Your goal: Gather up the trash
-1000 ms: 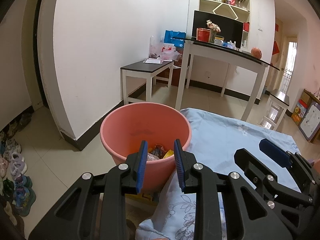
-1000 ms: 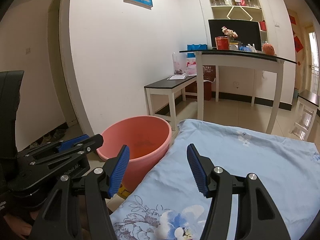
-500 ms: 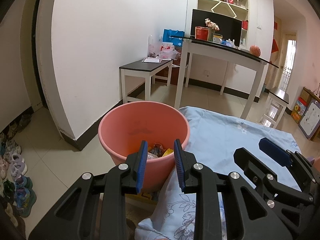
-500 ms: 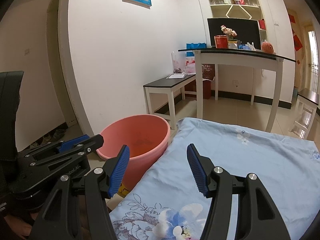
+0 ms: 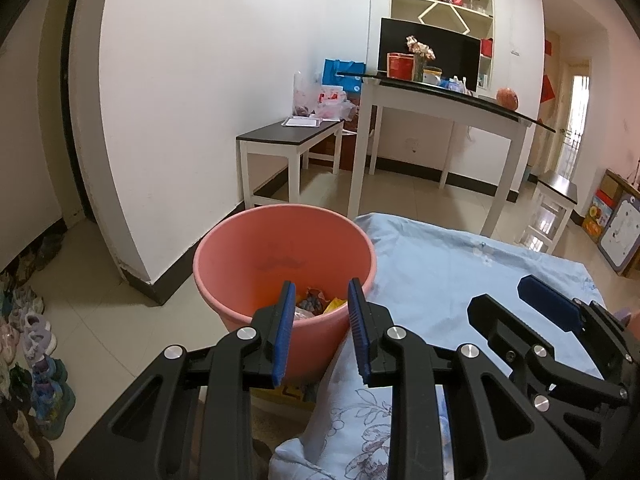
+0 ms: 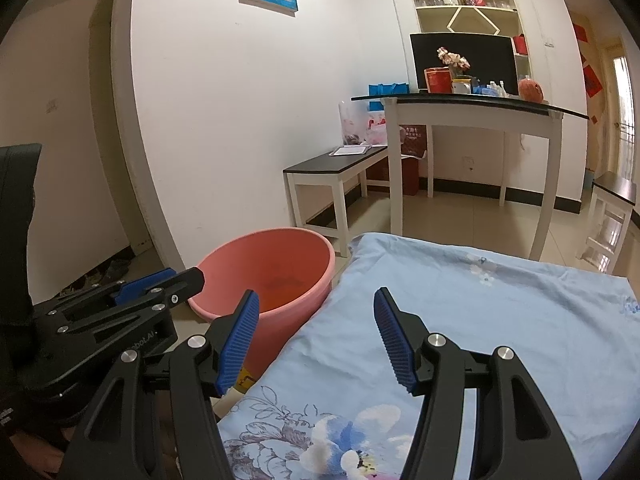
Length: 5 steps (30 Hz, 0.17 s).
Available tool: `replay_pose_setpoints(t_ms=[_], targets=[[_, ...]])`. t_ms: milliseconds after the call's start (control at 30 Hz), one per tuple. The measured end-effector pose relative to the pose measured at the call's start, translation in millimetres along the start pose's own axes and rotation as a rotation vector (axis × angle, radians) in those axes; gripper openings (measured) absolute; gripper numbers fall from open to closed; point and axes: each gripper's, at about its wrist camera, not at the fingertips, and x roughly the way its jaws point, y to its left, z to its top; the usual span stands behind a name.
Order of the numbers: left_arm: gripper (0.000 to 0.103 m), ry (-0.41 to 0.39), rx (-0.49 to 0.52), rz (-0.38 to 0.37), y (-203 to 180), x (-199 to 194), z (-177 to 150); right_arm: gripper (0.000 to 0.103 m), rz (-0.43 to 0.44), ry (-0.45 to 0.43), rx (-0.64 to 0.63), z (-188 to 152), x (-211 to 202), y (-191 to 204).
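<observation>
Two tongs: left tongs (image 5: pixel 320 332), right tongs (image 6: pixel 316 340). One pink bucket (image 5: pixel 248 248). One blue floral cloth (image 6: pixel 500 320). One low bench (image 5: pixel 288 136). One tall tabletop (image 5: pixel 460 98).

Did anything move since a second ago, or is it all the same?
Nothing visibly changed. The left gripper still hangs open and empty over the pink bucket with wrappers in the bottom, and the right gripper stays open and empty over the blue cloth.
</observation>
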Motion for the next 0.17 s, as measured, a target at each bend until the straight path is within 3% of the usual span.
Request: replay_pose_setpoints(t_ms=[167], targets=[[0.027, 0.003, 0.02, -0.012, -5.4, 1.1, 0.3, 0.059, -0.009, -0.001, 0.011, -0.6, -2.3, -2.9]])
